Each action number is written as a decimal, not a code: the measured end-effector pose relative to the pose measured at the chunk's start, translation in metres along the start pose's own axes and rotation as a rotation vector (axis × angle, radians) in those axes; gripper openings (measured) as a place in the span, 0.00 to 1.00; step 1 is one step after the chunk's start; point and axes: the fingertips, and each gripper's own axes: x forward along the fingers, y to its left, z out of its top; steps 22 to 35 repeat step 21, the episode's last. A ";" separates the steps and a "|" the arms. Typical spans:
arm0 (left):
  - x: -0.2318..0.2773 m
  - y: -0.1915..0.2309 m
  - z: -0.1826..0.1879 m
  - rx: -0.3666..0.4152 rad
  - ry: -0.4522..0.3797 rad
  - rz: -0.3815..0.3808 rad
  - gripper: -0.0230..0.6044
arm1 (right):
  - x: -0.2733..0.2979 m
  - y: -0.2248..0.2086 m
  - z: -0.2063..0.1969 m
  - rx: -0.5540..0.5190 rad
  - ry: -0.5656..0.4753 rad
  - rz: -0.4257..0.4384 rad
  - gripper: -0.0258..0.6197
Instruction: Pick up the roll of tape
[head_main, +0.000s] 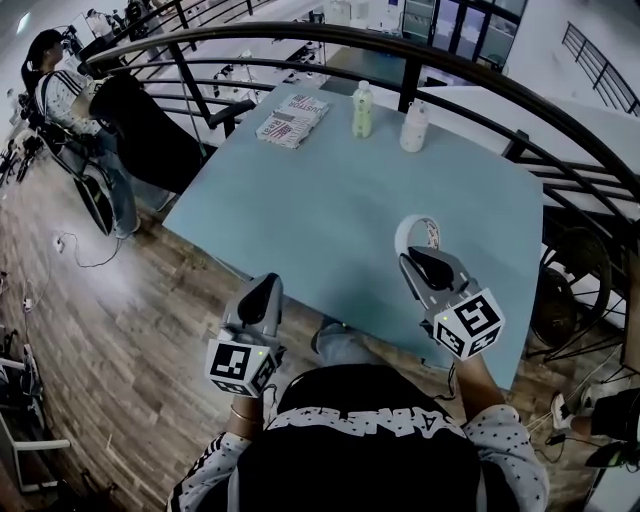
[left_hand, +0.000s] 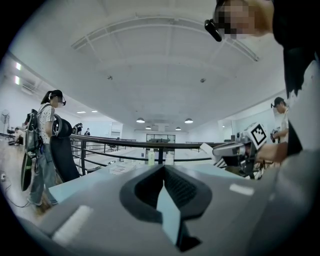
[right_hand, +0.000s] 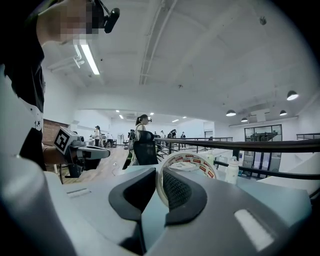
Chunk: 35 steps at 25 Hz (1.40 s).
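Observation:
The roll of tape (head_main: 416, 231) is white with red print and is lifted off the blue table (head_main: 330, 190), standing on edge. My right gripper (head_main: 415, 258) is shut on it, with the roll's near wall pinched between the pads. In the right gripper view the roll (right_hand: 192, 160) rises beyond the right gripper (right_hand: 160, 176), its far half showing above the dark pads. My left gripper (head_main: 265, 288) hangs at the table's front left edge with nothing in it. In the left gripper view the left gripper (left_hand: 163, 170) has its fingertips meeting.
A green bottle (head_main: 362, 110), a white bottle (head_main: 414, 127) and a stack of leaflets (head_main: 291, 120) stand at the table's far edge. A dark curved railing (head_main: 400, 50) runs behind and down the right side. A person (head_main: 60, 95) and a black chair (head_main: 145, 125) are at far left.

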 end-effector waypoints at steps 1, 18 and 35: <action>0.000 0.000 0.000 0.000 -0.002 0.000 0.04 | 0.000 0.000 0.000 0.000 0.000 0.000 0.12; -0.007 0.001 -0.006 -0.010 0.003 0.015 0.04 | 0.003 0.004 -0.003 -0.009 0.002 0.008 0.12; -0.005 0.002 -0.005 -0.004 -0.002 0.025 0.04 | 0.005 0.002 -0.005 -0.011 0.001 0.016 0.12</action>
